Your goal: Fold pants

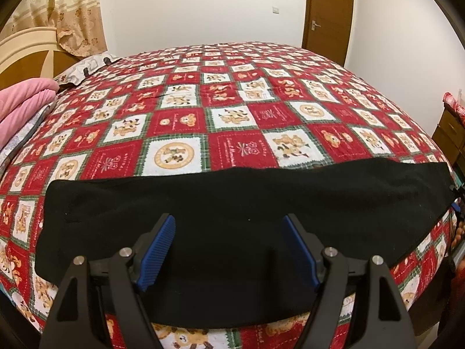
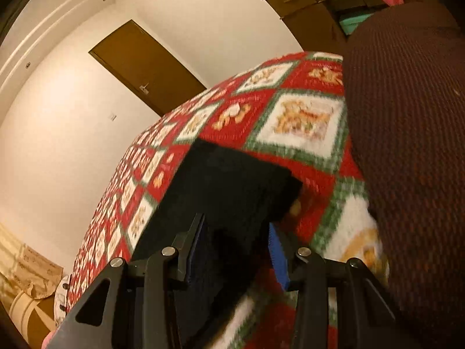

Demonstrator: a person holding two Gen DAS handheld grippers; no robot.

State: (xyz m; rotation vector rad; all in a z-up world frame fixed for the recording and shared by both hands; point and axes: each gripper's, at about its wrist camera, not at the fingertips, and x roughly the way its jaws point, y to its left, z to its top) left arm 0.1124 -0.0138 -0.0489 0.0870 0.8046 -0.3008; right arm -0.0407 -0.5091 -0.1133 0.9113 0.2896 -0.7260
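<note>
The black pants (image 1: 232,221) lay as a long flat band across the near edge of the bed (image 1: 232,101), its matte, fleece-like cloth smooth and without visible creases; in the right wrist view the same pants (image 2: 232,180) appeared as a dark strip ending in a squared corner. The left claw (image 1: 229,250) stood released above the middle of the band, its ribbed blue pads (image 1: 158,250) well apart, with nothing between them. The right claw (image 2: 237,250) was at one end of the pants with its pads also apart; dark cloth showed between them, but blur made it impossible to tell whether the cloth was touched. The bedspread (image 2: 305,116) was a soft, napped fabric in a red and white checker pattern with green plaid borders and bear motifs. A folded pink blanket (image 1: 26,104) lay at the left side of the bed, beside a patterned pillow (image 1: 84,68) and a cream and wood headboard (image 1: 26,52). A beige floral curtain (image 1: 75,14) hung behind it. The walls were plain white, with a brown wooden door (image 1: 328,17) at the far side. A brown drawer unit (image 1: 450,133) stood to the right. A dark brown knitted sleeve (image 2: 407,145) filled the right side of the right wrist view.
</note>
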